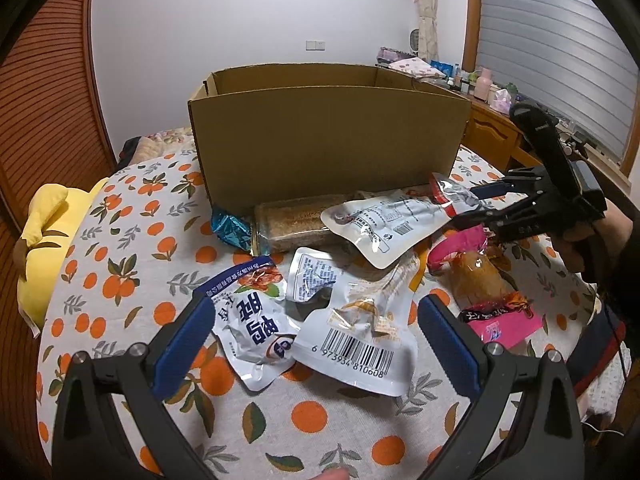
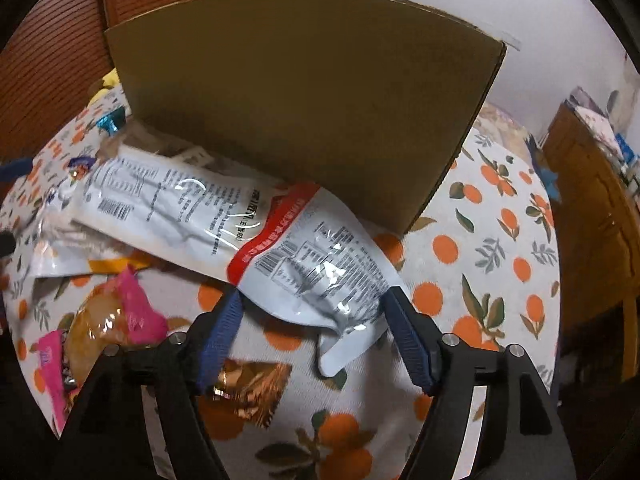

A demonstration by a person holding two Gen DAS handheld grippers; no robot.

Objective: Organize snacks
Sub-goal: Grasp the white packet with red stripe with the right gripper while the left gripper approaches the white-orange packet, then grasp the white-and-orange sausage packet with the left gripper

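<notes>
While the open brown cardboard box [image 1: 328, 136] stands at the back of the orange-printed tablecloth [image 1: 120, 240], the snacks lie heaped in front of it. The right gripper [image 2: 316, 320] has its blue fingers spread either side of the near end of a long white-and-red foil pouch [image 2: 304, 256], without visibly squeezing it. The left gripper [image 1: 316, 340] hangs spread wide over a white barcoded packet [image 1: 356, 344], beside a white packet with blue lettering [image 1: 256, 320].
</notes>
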